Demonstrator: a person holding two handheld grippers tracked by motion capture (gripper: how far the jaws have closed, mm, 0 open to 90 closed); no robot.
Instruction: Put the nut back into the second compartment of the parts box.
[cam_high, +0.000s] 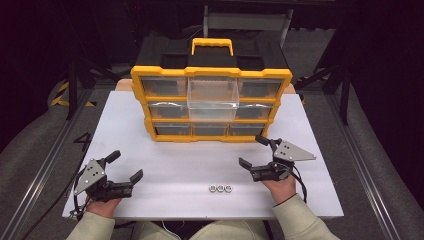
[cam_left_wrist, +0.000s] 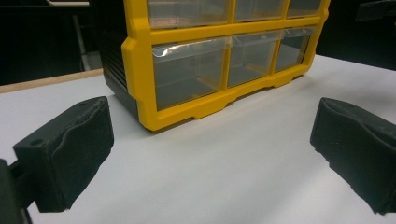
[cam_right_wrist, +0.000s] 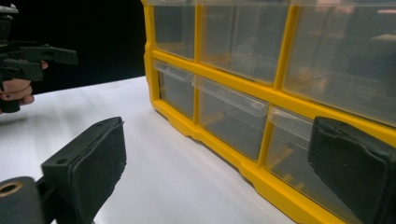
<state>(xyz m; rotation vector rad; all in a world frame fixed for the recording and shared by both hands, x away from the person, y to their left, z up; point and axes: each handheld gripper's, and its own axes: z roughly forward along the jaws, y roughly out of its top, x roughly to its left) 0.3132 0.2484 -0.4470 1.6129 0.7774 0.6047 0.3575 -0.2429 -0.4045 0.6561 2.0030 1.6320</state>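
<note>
The left hand-held gripper (cam_high: 125, 166) rests at the near left of the white table (cam_high: 165, 160), jaws spread wide with nothing between them; in the left gripper view its black pads (cam_left_wrist: 70, 154) frame bare tabletop. The right hand-held gripper (cam_high: 252, 150) sits at the near right, jaws likewise spread and holding nothing, pointing towards the lower right corner of the organiser.

The yellow drawer organiser (cam_high: 211, 72) stands upright at the far middle of the table, well apart from the left hand-held gripper and near the right one. Its clear middle drawer (cam_high: 212, 95) in the top row is pulled out towards the person.

Three small metal nuts (cam_high: 220, 188) lie in a row, touching, near the front edge between the two hand-held grippers, closer to the right one.
</note>
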